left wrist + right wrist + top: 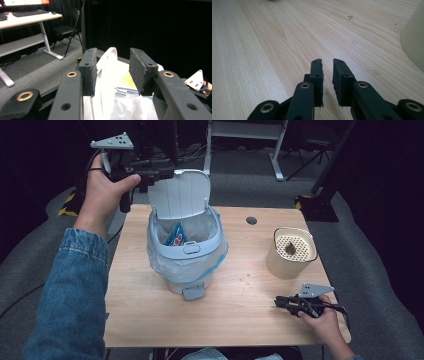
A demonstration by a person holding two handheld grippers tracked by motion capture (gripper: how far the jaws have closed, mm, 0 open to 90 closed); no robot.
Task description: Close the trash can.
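While the left claw [167, 172] gapes wide behind the raised bin lid [180, 194], upper left, lower it gently; the right claw [281, 302] rests narrowed on the desk [240, 315].

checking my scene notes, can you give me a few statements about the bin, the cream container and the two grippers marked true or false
1. The bin has its lid raised. True.
2. The left gripper is clamped on the lid. False: its jaws stand open, the lid's edge between them.
3. The cream container stands left of the bin. False: it stands to the right.
4. The right gripper holds nothing. True: jaws nearly together, low over the table.
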